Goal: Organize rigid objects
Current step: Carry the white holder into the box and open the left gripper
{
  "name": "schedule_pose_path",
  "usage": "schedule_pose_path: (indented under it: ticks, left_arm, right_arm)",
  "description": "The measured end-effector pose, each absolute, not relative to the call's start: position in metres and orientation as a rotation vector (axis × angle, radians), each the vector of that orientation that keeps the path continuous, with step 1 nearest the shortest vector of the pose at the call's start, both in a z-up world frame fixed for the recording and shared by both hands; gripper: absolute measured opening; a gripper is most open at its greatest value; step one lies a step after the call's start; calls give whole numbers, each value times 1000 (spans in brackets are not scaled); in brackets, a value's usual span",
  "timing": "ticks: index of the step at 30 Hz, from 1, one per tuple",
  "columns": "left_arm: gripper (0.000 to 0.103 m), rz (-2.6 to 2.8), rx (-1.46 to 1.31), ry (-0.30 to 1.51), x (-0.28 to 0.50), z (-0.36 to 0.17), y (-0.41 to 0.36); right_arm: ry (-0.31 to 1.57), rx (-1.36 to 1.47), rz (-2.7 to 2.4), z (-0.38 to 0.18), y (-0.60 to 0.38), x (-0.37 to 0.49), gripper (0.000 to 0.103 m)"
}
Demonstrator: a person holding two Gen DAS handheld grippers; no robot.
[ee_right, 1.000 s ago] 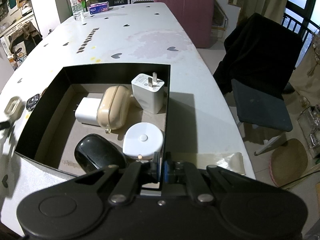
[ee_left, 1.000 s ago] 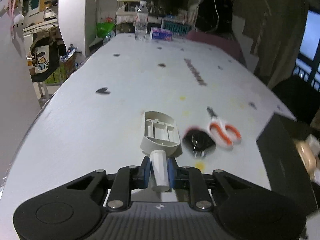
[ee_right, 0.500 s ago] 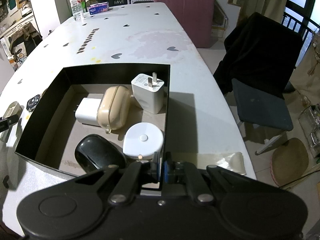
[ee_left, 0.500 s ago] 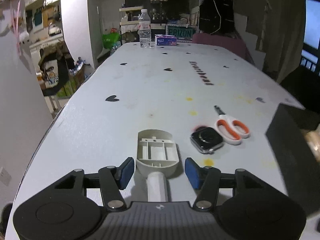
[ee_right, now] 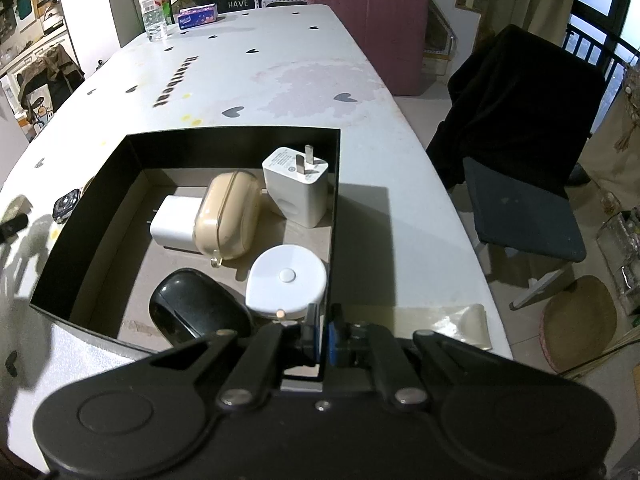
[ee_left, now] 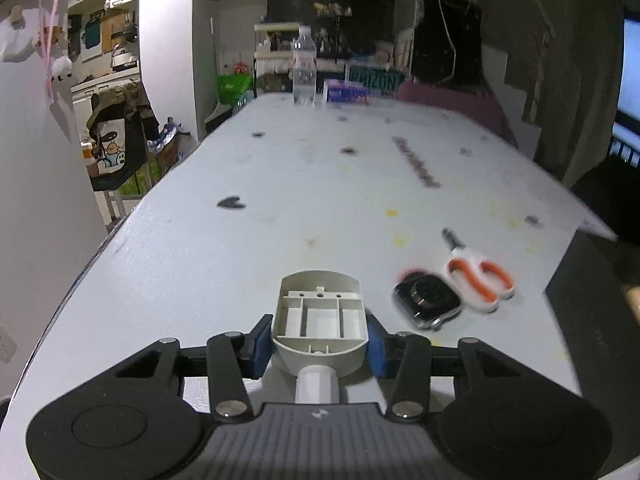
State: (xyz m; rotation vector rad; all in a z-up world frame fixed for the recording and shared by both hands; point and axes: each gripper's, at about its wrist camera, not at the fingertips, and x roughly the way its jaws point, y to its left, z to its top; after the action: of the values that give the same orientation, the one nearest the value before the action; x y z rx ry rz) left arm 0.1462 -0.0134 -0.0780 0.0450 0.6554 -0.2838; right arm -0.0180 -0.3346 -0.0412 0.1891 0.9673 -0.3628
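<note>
Left gripper (ee_left: 319,346) closing, its pads against the beige plastic piece (ee_left: 320,330) sitting on the surface (ee_left: 280,184); watch (ee_left: 427,300) and scissors (ee_left: 478,274) just right. Right gripper (ee_right: 323,336) pinches the black box (ee_right: 335,208) wall.

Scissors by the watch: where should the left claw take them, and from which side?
Grip the scissors across the white-and-orange handle loops, their widest part, coming from above: they lie flat on the table. Approach from the right side, since the watch sits close against the loops' left. The thin blade tip offers little hold.
</note>
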Motion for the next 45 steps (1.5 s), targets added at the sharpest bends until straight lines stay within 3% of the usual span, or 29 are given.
schedule_pose_path:
  ticks: [12, 30, 34, 45]
  left_arm:
    - [47, -495, -202, 580, 80, -12, -62]
    - [48, -538, -195, 634, 52, -17, -144]
    - [67, -544, -177, 630, 52, -18, -141]
    - [66, -610, -97, 725, 48, -25, -136]
  right_arm:
    - [966, 190, -361, -41, -335, -18, 5]
    - [961, 205, -356, -41, -336, -19, 5]
    - [961, 206, -355, -41, -336, -19, 5]
    - [960, 207, -354, -41, -336, -19, 5]
